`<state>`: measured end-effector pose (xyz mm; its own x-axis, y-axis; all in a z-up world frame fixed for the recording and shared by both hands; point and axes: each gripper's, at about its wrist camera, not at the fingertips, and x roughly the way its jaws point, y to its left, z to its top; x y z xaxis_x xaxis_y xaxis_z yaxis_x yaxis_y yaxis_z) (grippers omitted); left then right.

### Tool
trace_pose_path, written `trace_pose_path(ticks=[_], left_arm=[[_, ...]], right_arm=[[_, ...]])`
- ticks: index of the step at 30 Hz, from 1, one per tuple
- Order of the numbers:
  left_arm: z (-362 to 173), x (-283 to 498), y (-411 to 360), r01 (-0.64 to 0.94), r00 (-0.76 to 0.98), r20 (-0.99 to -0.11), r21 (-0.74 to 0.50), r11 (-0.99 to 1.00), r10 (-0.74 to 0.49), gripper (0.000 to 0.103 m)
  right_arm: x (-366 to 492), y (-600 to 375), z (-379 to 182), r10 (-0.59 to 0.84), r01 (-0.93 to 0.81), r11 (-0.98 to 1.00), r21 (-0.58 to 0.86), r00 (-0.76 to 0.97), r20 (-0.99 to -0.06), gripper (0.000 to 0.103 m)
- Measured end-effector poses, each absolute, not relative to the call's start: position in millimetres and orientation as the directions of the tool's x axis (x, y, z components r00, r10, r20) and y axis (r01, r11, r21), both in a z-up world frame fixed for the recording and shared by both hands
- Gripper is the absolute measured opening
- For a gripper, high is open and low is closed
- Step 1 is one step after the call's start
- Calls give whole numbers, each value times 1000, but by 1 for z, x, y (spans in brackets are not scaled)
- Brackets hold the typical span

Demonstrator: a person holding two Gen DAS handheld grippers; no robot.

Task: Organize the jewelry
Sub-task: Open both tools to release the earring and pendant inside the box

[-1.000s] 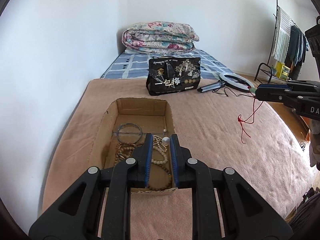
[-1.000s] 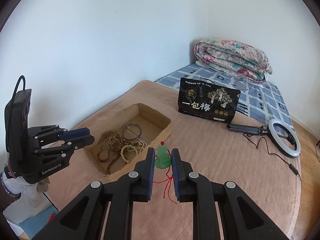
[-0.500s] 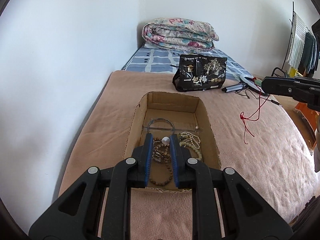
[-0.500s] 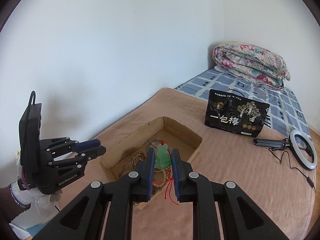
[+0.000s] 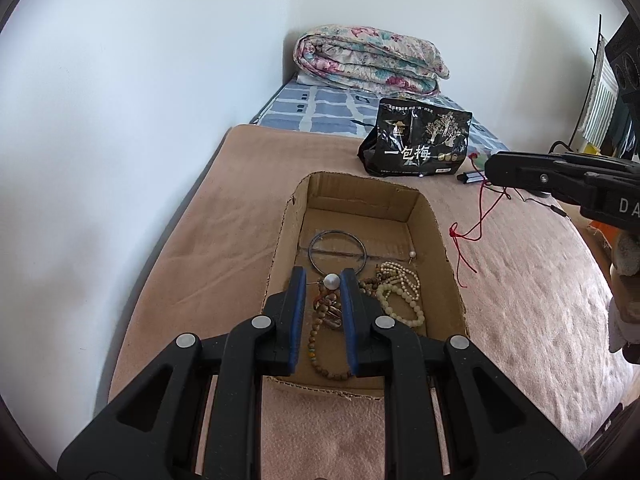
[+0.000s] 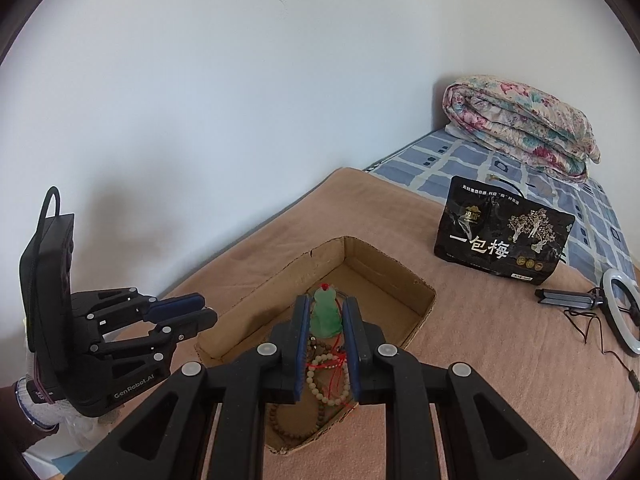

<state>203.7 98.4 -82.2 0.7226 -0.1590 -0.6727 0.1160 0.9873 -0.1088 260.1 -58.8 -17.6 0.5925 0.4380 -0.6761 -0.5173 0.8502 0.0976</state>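
An open cardboard box (image 5: 280, 240) (image 6: 280, 276) lies on the tan bed cover. Inside it are a thin metal bangle (image 5: 337, 254), a cream bead bracelet (image 5: 400, 296) (image 6: 320, 384) and brown wooden beads (image 5: 326, 360) (image 6: 288, 428). My left gripper (image 5: 323, 278) (image 6: 208, 312) hangs over the box's near end, shut on a small white pearl piece (image 5: 331, 280). My right gripper (image 6: 326, 308) (image 5: 490, 168) is shut on a green jade pendant (image 6: 326, 314) above the box. The pendant's red cord (image 5: 468, 236) (image 6: 336, 368) dangles below.
A black snack bag (image 5: 416, 142) (image 6: 502, 240) stands beyond the box. A folded floral quilt (image 5: 368, 60) (image 6: 524, 128) lies at the head of the bed. A ring light with cable (image 6: 620, 312) lies to the right. The white wall runs close along the bed's left side.
Both grippers have moved toward the box with their pieces. The pendant, earlier in front of the box, now hangs over its inside. The left gripper now sits squarely over the box's near end.
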Motion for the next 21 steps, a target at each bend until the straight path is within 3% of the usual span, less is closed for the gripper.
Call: trace_pose_path(ticks=[18, 21], left_arm=[[-113, 291, 74, 156, 681, -709, -109, 982, -186, 16], [-119, 300, 70, 157, 668, -720, -110, 981, -188, 16]], right_arm=[[339, -60, -74, 388, -444, 887, 128, 565, -728, 12], [344, -63, -81, 380, -433, 892, 132, 557, -738, 17]])
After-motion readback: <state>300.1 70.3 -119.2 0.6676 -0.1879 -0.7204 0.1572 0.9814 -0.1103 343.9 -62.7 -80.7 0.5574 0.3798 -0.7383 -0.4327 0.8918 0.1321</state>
